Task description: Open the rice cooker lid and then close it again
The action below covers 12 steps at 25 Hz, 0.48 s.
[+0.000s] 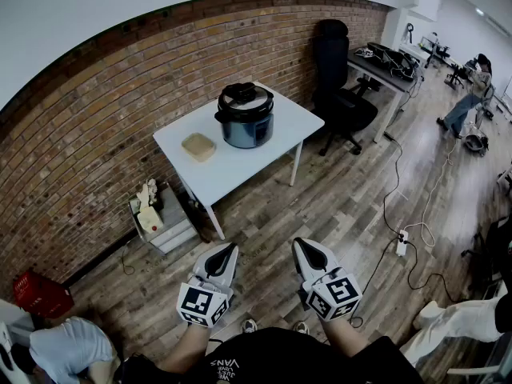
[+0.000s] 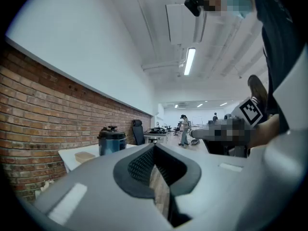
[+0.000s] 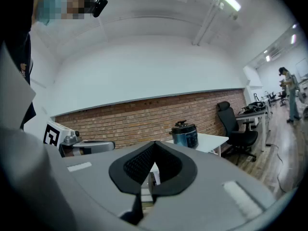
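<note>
A dark blue rice cooker with a black lid, closed, stands on a white table against the brick wall. It also shows far off in the left gripper view and the right gripper view. My left gripper and right gripper hang side by side near my body, well short of the table, both pointing level at it. Both are shut with nothing between the jaws.
A tan flat box lies on the table left of the cooker. A black office chair stands right of the table, a grey crate on the floor at its left. Cables and a power strip lie on the wooden floor to the right.
</note>
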{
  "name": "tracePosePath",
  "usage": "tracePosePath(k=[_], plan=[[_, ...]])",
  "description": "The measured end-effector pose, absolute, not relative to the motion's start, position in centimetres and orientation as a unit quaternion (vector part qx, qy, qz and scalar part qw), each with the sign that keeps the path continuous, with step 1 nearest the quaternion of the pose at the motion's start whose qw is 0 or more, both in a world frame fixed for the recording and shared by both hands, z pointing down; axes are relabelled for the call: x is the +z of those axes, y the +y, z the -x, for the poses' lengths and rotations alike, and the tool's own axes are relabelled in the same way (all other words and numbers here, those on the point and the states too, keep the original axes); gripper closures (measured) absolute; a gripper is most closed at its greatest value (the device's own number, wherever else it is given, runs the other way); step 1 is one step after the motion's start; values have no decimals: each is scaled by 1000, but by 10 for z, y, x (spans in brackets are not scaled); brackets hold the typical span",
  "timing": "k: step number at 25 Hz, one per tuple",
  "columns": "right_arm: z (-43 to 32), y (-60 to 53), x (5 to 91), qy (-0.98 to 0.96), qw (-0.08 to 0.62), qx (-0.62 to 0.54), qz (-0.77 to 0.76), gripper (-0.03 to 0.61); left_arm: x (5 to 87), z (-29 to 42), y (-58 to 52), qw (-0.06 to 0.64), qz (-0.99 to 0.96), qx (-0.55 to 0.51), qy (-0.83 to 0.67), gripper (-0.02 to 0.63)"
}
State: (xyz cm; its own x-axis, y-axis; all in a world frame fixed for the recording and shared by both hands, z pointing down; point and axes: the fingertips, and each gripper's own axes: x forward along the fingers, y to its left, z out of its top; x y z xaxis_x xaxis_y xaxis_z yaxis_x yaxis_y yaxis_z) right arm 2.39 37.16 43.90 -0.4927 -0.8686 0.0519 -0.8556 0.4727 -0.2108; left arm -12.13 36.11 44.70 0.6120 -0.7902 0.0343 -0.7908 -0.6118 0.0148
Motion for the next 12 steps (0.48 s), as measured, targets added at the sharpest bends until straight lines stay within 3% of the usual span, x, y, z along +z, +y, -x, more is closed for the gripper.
tracePosePath(k=[4,5,8,12], plan=[[-4,369,434,862,64,-113,490,574,446,138,356,21,-905,-14,-425,611],[0,367,432,861,67,-111,492,540,446,142,354,27,-908,-23,-417,595],[7,361,434,857,64,-123,497,341,449,147,344,46,-916,-35,-397,419],[-2,347,444,848,61,-132,510,285,457,142,330,60,-923,-37,-378,368]])
